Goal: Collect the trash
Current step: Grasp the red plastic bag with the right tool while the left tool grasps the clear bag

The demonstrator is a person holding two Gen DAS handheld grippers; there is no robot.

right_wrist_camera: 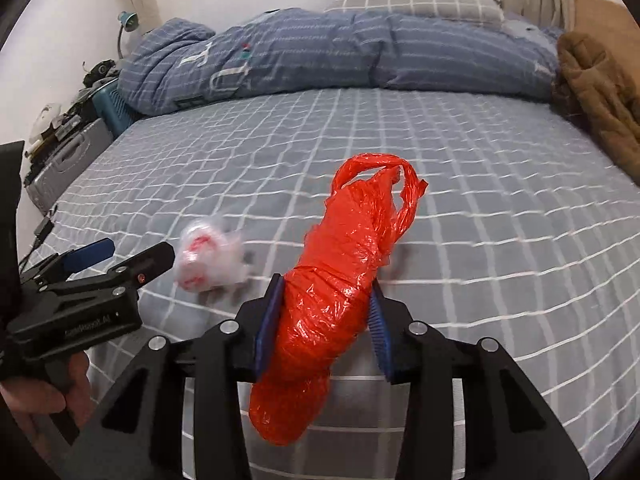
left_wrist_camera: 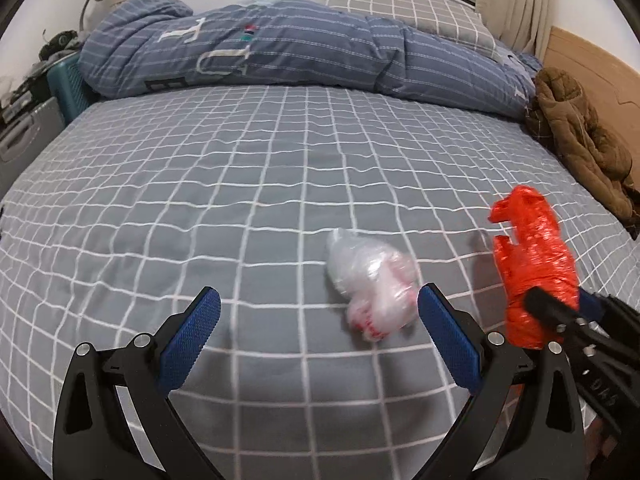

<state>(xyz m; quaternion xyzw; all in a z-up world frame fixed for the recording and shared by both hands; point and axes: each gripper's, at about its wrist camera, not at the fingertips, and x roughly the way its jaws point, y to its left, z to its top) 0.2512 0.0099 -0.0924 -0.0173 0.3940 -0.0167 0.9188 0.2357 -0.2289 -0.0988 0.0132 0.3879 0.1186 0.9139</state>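
A crumpled clear plastic bag with red print (left_wrist_camera: 370,284) lies on the grey checked bed sheet (left_wrist_camera: 240,184). My left gripper (left_wrist_camera: 320,320) is open and empty just short of it; the bag lies near the right fingertip. It also shows in the right wrist view (right_wrist_camera: 210,260), where the left gripper (right_wrist_camera: 132,256) comes in from the left. My right gripper (right_wrist_camera: 326,300) is shut on a rolled red plastic bag (right_wrist_camera: 332,292) and holds it above the sheet. In the left wrist view the red bag (left_wrist_camera: 532,268) is at the right.
A folded blue striped quilt (left_wrist_camera: 280,48) lies across the far side of the bed, with a grey checked pillow (left_wrist_camera: 400,4) behind it. A brown jacket (left_wrist_camera: 576,136) lies at the right edge. A teal crate (left_wrist_camera: 68,80) and cluttered items stand left of the bed.
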